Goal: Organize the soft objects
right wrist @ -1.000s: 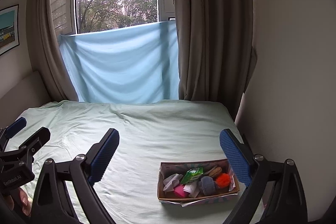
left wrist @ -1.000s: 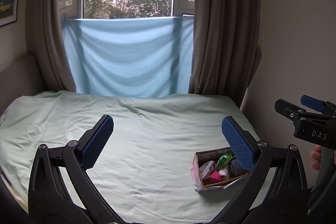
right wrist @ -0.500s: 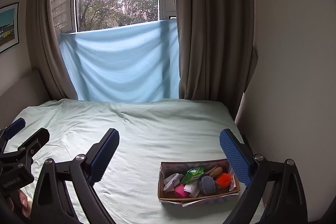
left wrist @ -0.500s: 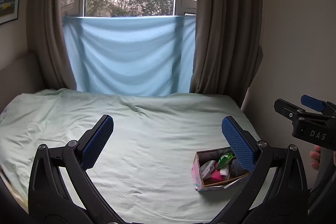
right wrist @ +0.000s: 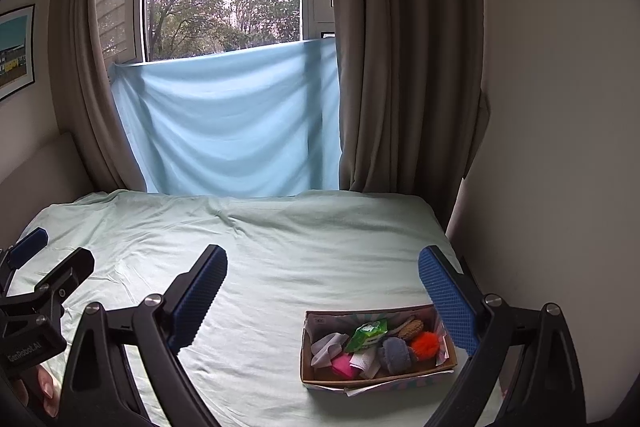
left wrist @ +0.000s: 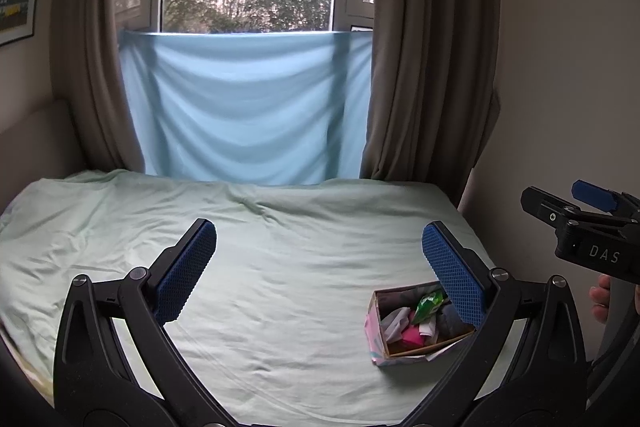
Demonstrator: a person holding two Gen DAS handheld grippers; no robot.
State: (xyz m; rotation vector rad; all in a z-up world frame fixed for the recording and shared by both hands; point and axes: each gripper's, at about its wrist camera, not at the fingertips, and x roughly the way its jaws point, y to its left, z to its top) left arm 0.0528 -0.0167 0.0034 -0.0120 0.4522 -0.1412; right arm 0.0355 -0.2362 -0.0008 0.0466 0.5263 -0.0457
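Note:
A small cardboard box (right wrist: pixel 310 351) sits on the pale green bed sheet (right wrist: pixel 280 267) near the right edge. It holds several soft things: a green packet (right wrist: pixel 368 334), a pink piece (right wrist: pixel 344 365), a grey woolly ball (right wrist: pixel 394 355), an orange pompom (right wrist: pixel 426 343) and a white cloth (right wrist: pixel 326 345). The box also shows in the left wrist view (left wrist: pixel 372 331), partly behind my right finger. My left gripper (left wrist: pixel 318 269) is open and empty, held above the bed. My right gripper (right wrist: pixel 322 291) is open and empty, above and behind the box.
A light blue cloth (left wrist: pixel 244 107) hangs across the window between brown curtains (left wrist: pixel 424 67). A wall (right wrist: pixel 560 147) runs close along the bed's right side. The right gripper shows at the right edge of the left wrist view (left wrist: pixel 584 227); the left gripper shows at the left of the right wrist view (right wrist: pixel 36 299).
Both views have tilted slightly upward and shifted a little; the box and its contents have not moved. Both grippers stay open.

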